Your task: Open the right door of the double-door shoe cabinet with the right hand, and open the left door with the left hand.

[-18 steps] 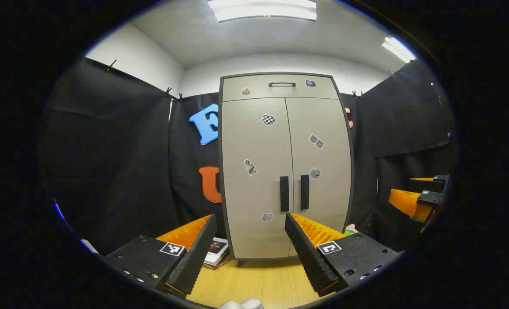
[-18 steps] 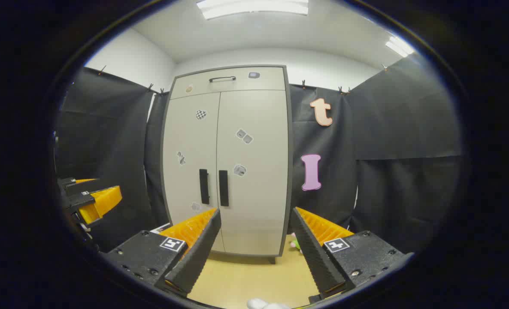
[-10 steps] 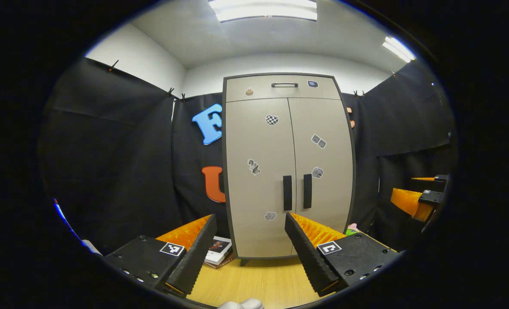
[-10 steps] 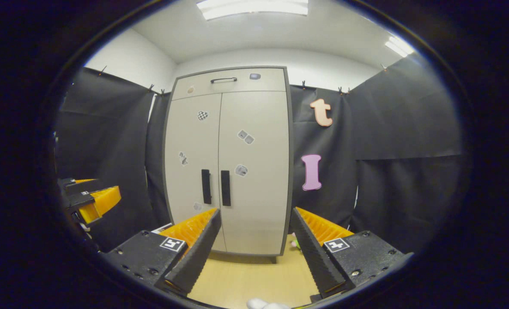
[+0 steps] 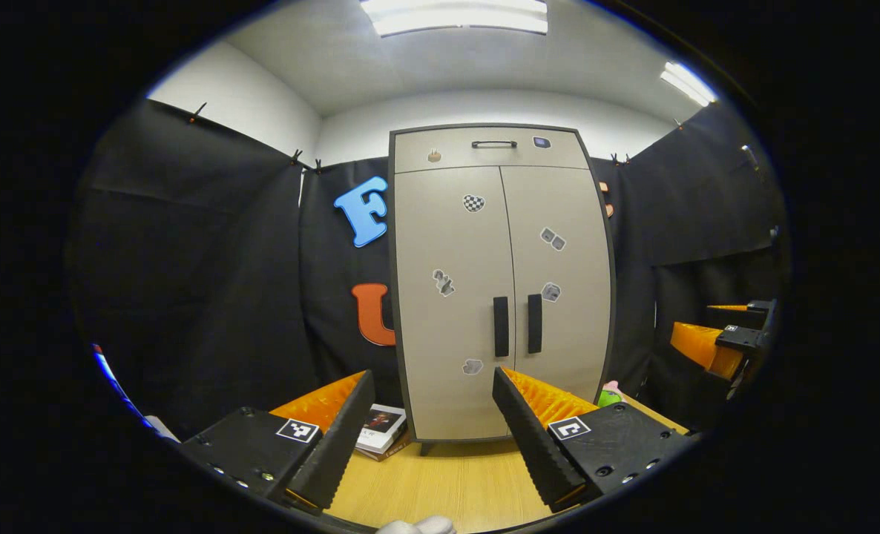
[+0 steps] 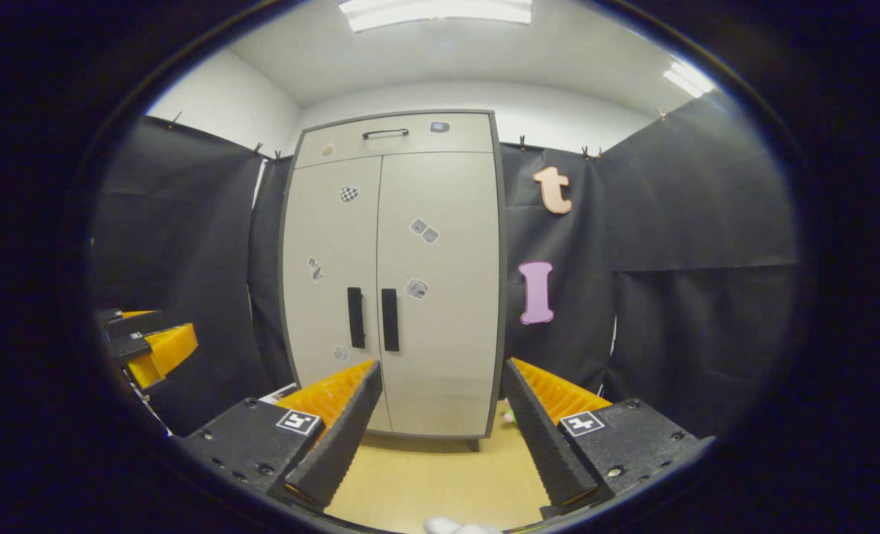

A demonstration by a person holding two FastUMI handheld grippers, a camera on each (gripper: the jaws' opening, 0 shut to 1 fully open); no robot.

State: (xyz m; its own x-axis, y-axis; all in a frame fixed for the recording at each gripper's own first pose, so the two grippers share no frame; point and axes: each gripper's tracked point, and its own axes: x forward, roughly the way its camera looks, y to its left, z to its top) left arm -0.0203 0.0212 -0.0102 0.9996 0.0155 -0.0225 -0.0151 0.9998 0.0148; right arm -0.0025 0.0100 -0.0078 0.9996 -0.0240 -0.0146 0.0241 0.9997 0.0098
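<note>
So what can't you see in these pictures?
- Inside the shoe cabinet: both doors are closed in both views.
- Stickers on the doors: too small to make out in either view.
- Books by the cabinet's foot: partly hidden by the left gripper in the left gripper view.
- Green and pink thing beside the cabinet: mostly hidden there.
- Right gripper: far from the handles.

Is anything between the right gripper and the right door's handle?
Nothing visible: the open right gripper faces the beige shoe cabinet's right door across bare wooden floor, black vertical handle unobstructed.
</note>
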